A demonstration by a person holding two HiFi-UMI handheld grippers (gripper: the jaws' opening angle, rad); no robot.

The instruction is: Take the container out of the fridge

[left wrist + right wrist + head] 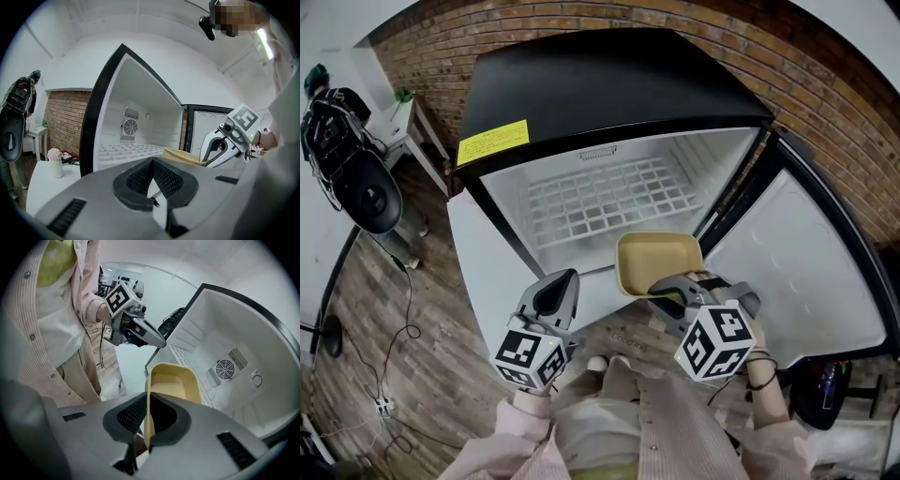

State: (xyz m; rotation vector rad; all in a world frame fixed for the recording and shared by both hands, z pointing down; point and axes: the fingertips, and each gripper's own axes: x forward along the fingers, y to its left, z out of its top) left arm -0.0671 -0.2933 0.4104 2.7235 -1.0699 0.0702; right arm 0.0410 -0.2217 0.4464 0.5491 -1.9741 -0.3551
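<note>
A pale yellow rectangular container hangs in front of the open fridge, just outside its white inside. My right gripper is shut on the container's near wall. In the right gripper view the container stands on edge between the pads, its hollow empty. My left gripper hovers to the container's left, shut with nothing in it. The left gripper view has the closed jaws low in the middle, the container's edge beyond them, and the right gripper at the right.
The fridge holds only a white wire shelf. Its door swings open to the right. A small white table and dark gear on a stand sit at the left on the wood floor, with cables trailing.
</note>
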